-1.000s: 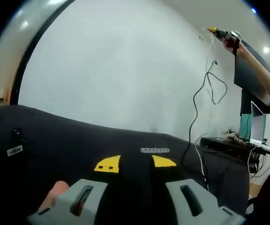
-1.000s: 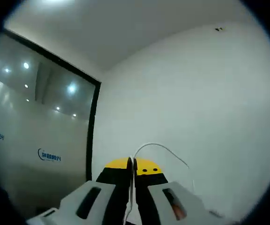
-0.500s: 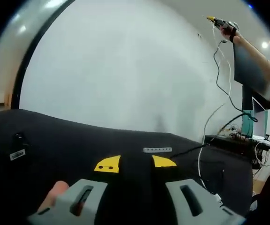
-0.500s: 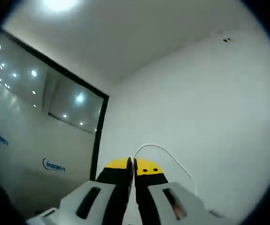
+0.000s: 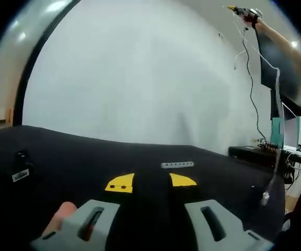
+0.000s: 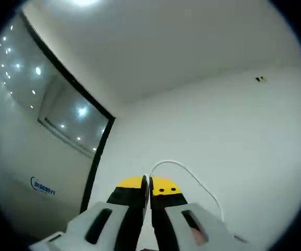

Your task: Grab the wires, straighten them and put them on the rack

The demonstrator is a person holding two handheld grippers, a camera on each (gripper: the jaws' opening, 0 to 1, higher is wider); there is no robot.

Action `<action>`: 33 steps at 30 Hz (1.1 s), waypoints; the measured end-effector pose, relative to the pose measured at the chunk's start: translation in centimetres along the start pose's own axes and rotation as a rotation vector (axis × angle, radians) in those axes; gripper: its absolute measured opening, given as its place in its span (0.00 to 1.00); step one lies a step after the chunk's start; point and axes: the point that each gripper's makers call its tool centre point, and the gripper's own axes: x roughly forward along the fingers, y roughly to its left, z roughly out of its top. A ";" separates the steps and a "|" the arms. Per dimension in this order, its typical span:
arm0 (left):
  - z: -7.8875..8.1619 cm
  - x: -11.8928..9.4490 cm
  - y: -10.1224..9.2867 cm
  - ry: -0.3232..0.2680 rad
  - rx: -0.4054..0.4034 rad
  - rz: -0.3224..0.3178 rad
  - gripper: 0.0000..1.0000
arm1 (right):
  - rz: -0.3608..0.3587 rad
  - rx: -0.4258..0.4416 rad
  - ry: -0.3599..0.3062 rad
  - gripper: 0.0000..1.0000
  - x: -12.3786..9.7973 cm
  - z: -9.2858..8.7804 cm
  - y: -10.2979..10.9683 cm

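We find the right gripper (image 6: 149, 192) closed tight on a white wire (image 6: 192, 175), which loops out past the yellow tips toward the wall. In the left gripper view that same gripper (image 5: 239, 8) is raised high at arm's length, and the wire (image 5: 251, 78) hangs nearly straight down from it to its plug end (image 5: 265, 197) above the black table (image 5: 87, 157); we judge the lift is meant to let its own weight pull it straight. The left gripper (image 5: 151, 183) is spread wide, holding nothing, low over the table. A small grey rack (image 5: 177, 164) lies ahead. A white label (image 5: 17, 175) is unreadable; blue lettering on the glass partition (image 6: 40, 184) cannot be made out.
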 end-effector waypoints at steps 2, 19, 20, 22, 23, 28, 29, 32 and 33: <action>0.1 -0.1 -0.2 -0.002 0.001 -0.002 0.25 | -0.034 -0.022 -0.001 0.02 0.3 -0.1 -0.8; 1.0 -0.1 -3.0 -0.042 0.085 -0.093 0.25 | -0.100 -0.167 -0.042 0.02 -0.9 3.3 -3.1; 0.8 0.1 -3.2 -0.038 0.103 -0.106 0.25 | -0.089 -0.153 0.000 0.02 -1.2 2.1 -3.1; 0.1 0.5 -3.5 -0.001 0.138 -0.129 0.25 | -0.088 -0.144 0.126 0.02 -1.8 -1.9 -4.0; -0.2 0.6 -3.7 0.015 0.163 -0.133 0.25 | -0.098 -0.143 0.204 0.02 -2.4 -4.4 -4.6; 1.2 0.9 -6.4 -0.023 0.151 -0.239 0.25 | -0.196 -0.331 0.466 0.02 -9.8 -16.2 -5.9; 1.3 0.9 -7.8 0.001 0.055 -0.280 0.25 | -0.221 -0.358 0.470 0.02 -11.6 -18.2 -6.1; 0.1 0.1 -14.9 0.131 0.135 -0.465 0.26 | -0.188 -0.231 0.536 0.02 -16.4 -25.1 -5.3; -0.8 -0.4 -17.3 0.175 0.194 -0.522 0.28 | -0.212 -0.086 0.506 0.02 -17.8 -26.3 -5.3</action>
